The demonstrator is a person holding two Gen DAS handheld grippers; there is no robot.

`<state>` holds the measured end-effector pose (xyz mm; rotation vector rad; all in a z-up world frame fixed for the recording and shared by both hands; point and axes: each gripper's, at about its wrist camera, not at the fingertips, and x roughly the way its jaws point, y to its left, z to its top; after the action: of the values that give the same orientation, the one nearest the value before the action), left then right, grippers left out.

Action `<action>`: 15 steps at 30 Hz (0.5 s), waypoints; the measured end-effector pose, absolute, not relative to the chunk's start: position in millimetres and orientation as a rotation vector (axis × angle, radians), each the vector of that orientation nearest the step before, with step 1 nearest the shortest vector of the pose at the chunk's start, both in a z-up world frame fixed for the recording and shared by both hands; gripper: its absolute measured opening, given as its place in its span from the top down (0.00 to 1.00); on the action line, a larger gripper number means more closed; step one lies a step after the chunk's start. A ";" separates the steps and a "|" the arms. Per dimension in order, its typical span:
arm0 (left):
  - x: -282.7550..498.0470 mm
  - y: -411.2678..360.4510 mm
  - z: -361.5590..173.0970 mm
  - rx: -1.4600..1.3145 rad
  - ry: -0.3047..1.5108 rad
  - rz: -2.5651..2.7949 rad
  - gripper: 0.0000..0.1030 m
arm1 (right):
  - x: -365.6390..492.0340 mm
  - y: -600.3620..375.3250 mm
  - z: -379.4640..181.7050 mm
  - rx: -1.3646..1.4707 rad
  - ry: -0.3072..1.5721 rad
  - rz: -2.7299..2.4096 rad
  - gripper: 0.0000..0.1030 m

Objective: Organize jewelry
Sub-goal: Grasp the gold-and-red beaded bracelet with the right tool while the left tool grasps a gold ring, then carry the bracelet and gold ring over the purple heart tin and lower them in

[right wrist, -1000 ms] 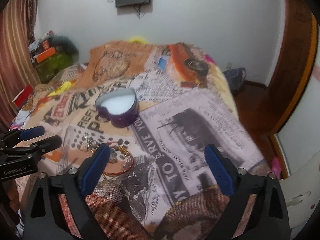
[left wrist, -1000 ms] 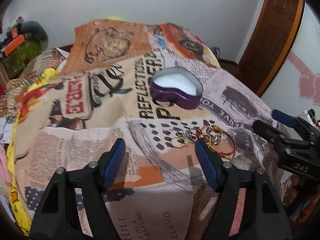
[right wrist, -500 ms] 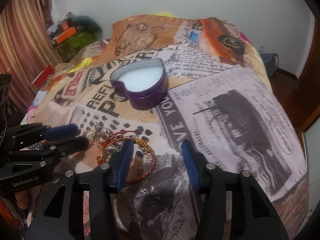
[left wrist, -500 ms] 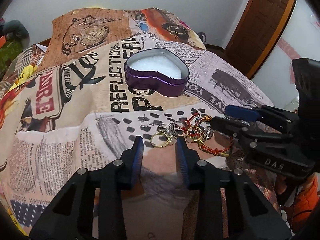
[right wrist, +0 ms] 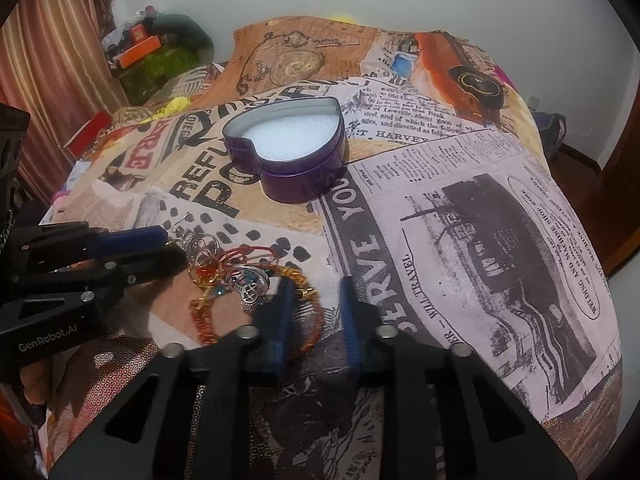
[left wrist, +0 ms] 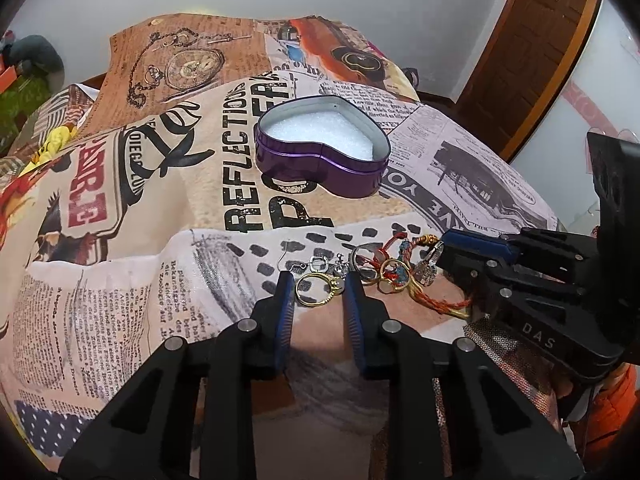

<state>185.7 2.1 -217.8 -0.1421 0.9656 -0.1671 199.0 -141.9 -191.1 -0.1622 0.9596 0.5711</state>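
A small pile of jewelry (left wrist: 384,272) lies on the printed bedspread: rings, earrings and a red-and-gold braided bracelet (right wrist: 256,296). A gold ring (left wrist: 318,289) sits between the fingers of my left gripper (left wrist: 318,286), whose jaws stand narrowly apart on either side of it; contact is unclear. My right gripper (right wrist: 316,292) is partly open with the bracelet's right arc between its fingers. An open purple heart-shaped tin (left wrist: 322,148) with white foam stands beyond the pile; it also shows in the right wrist view (right wrist: 286,148).
The bedspread (left wrist: 120,280) drops off at its near edge. A wooden door (left wrist: 532,52) is at right. Clutter and a curtain (right wrist: 52,60) lie left of the bed. Each gripper's body shows in the other's view, close beside the pile.
Both grippers have moved forward and down to the jewelry pile and narrowed from wide open. The left one now straddles the gold ring, the right one the bracelet's edge.
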 end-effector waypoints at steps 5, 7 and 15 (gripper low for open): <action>183.7 3.3 -215.1 -0.143 0.956 -0.163 0.76 | 199.4 -142.6 -190.5 -0.158 0.954 0.569 0.90; 181.3 5.2 -212.7 -0.147 0.948 -0.153 0.76 | 198.9 -144.2 -188.9 -0.142 0.953 0.567 0.90; 169.9 15.0 -196.4 -0.157 0.905 -0.121 0.76 | 189.8 -146.5 -162.3 -0.075 0.898 0.554 0.90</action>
<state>169.9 15.0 -196.4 -0.1565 0.9051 -0.1212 189.8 -146.5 -162.3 -0.0753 0.8978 0.5536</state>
